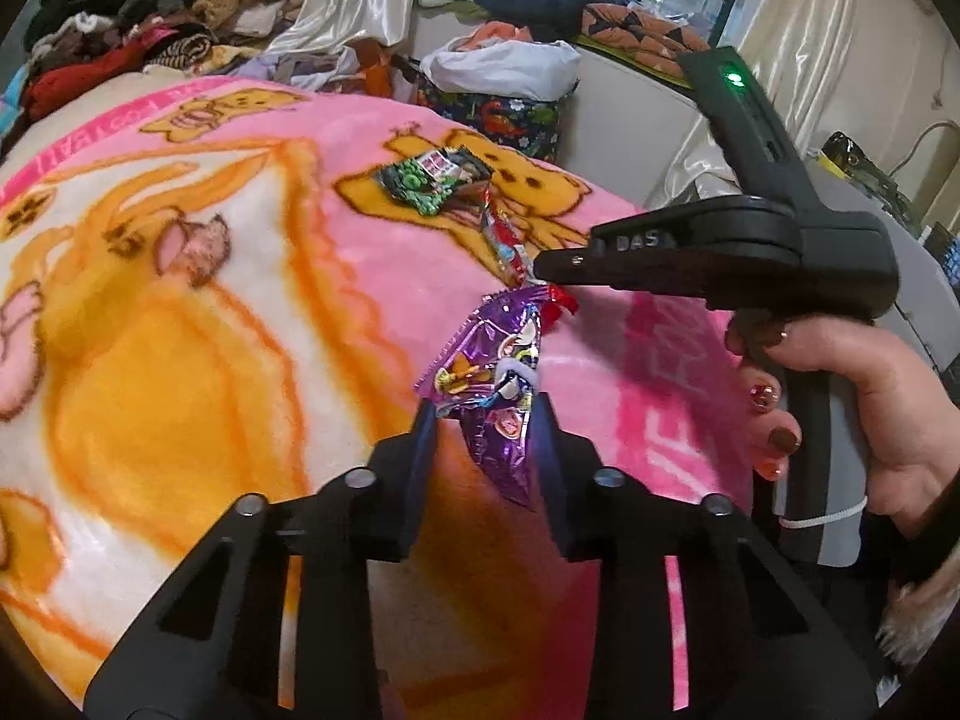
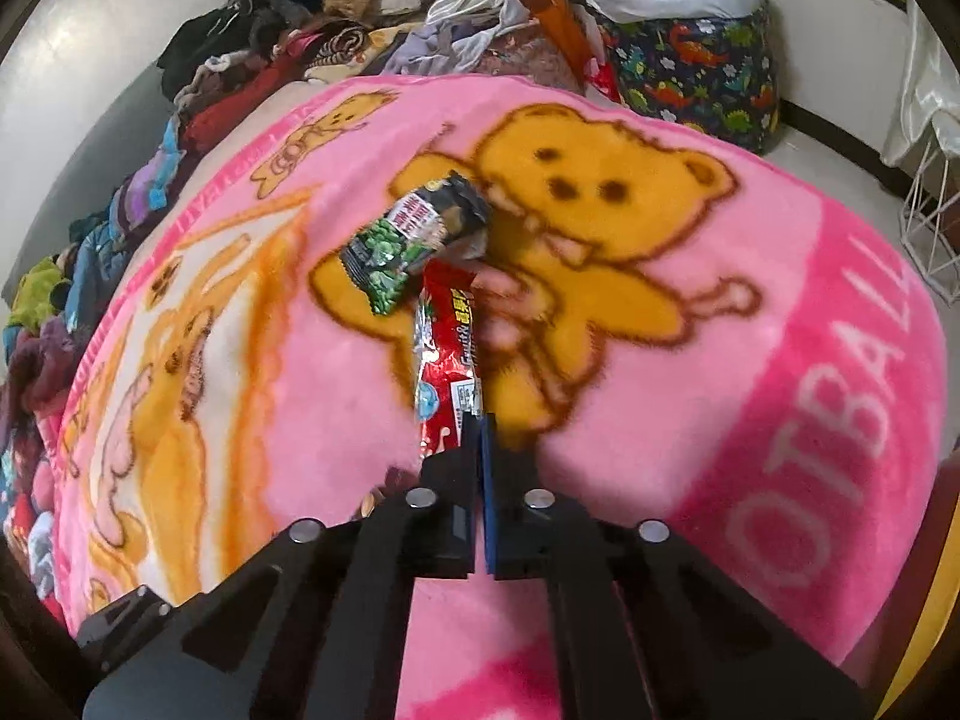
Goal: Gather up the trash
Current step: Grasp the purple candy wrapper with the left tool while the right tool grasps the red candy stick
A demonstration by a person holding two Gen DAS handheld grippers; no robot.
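Observation:
A purple foil wrapper [image 1: 495, 378] lies between the fingers of my left gripper [image 1: 486, 420], whose jaws stand apart around its lower end above the pink bear blanket [image 1: 180, 300]. My right gripper [image 2: 478, 426] is shut on the near end of a red snack wrapper [image 2: 447, 348]; it also shows in the left wrist view [image 1: 543, 267] with the red wrapper [image 1: 504, 246]. A black and green snack packet [image 2: 414, 240] lies just beyond on the blanket [image 2: 720, 360], seen too in the left wrist view [image 1: 435, 180].
A dinosaur-print bag [image 2: 702, 72] holding a white plastic bag [image 1: 504, 63] stands past the blanket's far edge. Piles of clothes [image 1: 138, 18] fill the far left. A white wire basket [image 2: 936, 228] stands at the right.

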